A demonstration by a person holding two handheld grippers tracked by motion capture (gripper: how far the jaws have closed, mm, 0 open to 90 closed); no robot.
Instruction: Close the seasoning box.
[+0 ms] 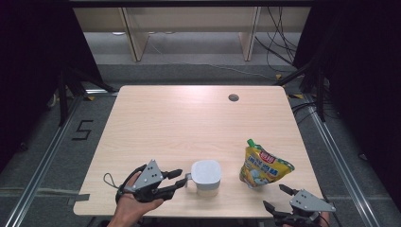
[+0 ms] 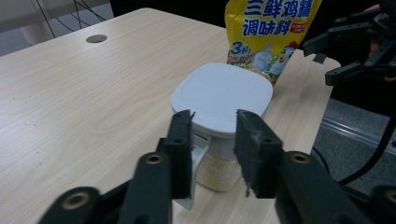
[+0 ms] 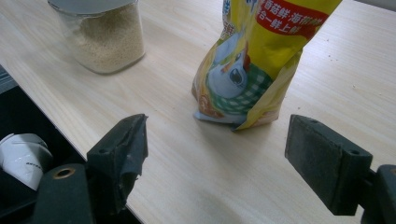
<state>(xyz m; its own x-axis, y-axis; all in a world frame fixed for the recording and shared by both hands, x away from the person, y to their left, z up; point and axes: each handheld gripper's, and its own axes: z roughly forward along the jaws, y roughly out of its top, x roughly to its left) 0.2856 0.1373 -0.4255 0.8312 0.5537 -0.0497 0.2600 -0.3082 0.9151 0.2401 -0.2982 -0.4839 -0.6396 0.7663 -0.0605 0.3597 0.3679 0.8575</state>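
Observation:
A clear jar [image 1: 206,176] of pale granules with a white square lid [image 2: 222,95] stands near the table's front edge. My left gripper [image 1: 182,177] lies level at its left side. Its jaws stand partly apart, with the jar's white side handle [image 2: 200,158] between them, and the pads do not squeeze it. A yellow seasoning pouch [image 1: 262,168] with a green spout stands upright to the right of the jar. My right gripper [image 1: 274,196] sits at the front right corner, open wide and empty, pointing at the pouch [image 3: 247,70] from a short distance.
The wooden table [image 1: 189,123] has a round cable hole [image 1: 233,98] at the back right. Its front edge runs just under both grippers. A white cup [image 3: 21,156] lies below the table edge. Cables and shelf legs stand beyond the far side.

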